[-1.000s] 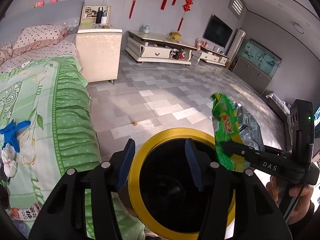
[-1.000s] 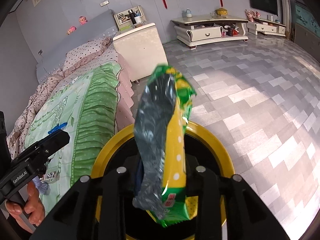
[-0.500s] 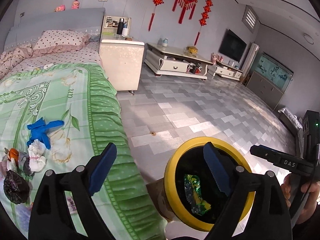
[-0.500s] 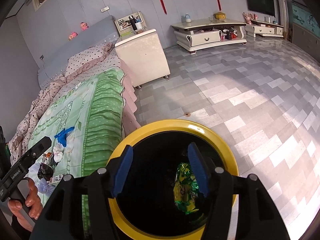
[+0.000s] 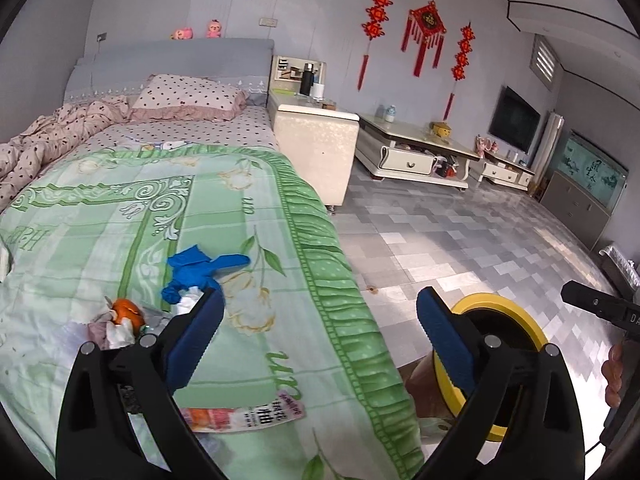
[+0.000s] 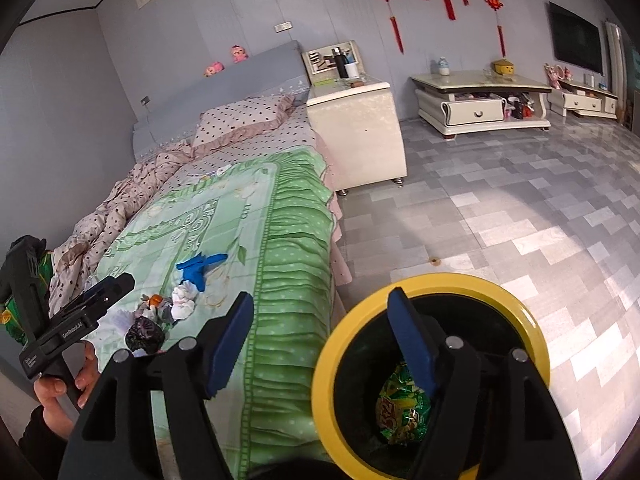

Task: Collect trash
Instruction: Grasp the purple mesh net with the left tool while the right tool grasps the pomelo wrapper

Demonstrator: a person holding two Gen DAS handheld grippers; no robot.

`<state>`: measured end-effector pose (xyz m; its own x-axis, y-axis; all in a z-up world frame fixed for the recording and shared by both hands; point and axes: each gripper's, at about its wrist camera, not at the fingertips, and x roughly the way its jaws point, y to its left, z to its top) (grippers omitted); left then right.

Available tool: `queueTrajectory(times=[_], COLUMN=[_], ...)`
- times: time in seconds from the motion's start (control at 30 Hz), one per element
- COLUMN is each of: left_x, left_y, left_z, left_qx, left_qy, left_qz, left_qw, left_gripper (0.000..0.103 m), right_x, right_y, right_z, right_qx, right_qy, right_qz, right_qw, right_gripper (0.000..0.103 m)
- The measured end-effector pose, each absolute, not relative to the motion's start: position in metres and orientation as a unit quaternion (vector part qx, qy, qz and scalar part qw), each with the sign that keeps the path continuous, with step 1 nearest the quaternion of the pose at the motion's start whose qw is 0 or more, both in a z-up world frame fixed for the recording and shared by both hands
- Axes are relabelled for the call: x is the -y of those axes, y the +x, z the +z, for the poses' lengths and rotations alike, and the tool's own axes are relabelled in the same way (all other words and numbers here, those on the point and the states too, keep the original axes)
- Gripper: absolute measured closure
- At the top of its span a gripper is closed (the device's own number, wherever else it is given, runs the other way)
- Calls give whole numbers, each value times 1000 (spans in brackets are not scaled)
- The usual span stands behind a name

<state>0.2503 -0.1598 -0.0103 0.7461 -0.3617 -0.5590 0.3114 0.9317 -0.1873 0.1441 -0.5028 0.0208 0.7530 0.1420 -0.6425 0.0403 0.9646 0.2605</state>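
My left gripper (image 5: pixel 320 304) hovers over the green bedspread (image 5: pixel 224 208), its jaws opening wide with nothing between them. Beside its left finger lies a trash pile: a blue glove (image 5: pixel 200 268), an orange peel (image 5: pixel 128 312) and white tissues (image 5: pixel 188 304). A pink-and-white wrapper (image 5: pixel 248 414) lies near the bed's edge. My right gripper (image 6: pixel 320 300) hangs above the yellow-rimmed bin (image 6: pixel 440 280), its jaws opening and holding nothing. A green snack bag (image 6: pixel 404 404) lies inside the bin. In the right wrist view the pile also holds a dark wad (image 6: pixel 144 332).
The bin (image 5: pixel 516 316) stands on grey tiled floor (image 5: pixel 460 248) right beside the bed. A white nightstand (image 5: pixel 316 148) stands at the bed's head, and a low TV cabinet (image 5: pixel 416 148) along the far wall. A person's hand (image 6: pixel 60 384) grips the left tool.
The right gripper let go of the green snack bag, which now lies in the bin. Both grippers opened wider. The left gripper swung from over the bin to over the bed.
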Motion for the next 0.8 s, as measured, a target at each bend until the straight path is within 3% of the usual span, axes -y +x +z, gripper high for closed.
queueTrajectory(times=[0.4,0.8], left_x=[51,-41], left_y=[258,273], left_z=[-26,-75], left_qx=[-314,-353], left_qy=[-47,-67], left_qz=[-72,15], left_qw=[945,933], left_gripper=[10,10], right_x=[400,316], right_y=[169,195], right_z=[26,-20], right_qx=[-352,-398], right_qy=[68,-15], right_qz=[125,203], right_qw=[925,895], right_gripper=[35,34])
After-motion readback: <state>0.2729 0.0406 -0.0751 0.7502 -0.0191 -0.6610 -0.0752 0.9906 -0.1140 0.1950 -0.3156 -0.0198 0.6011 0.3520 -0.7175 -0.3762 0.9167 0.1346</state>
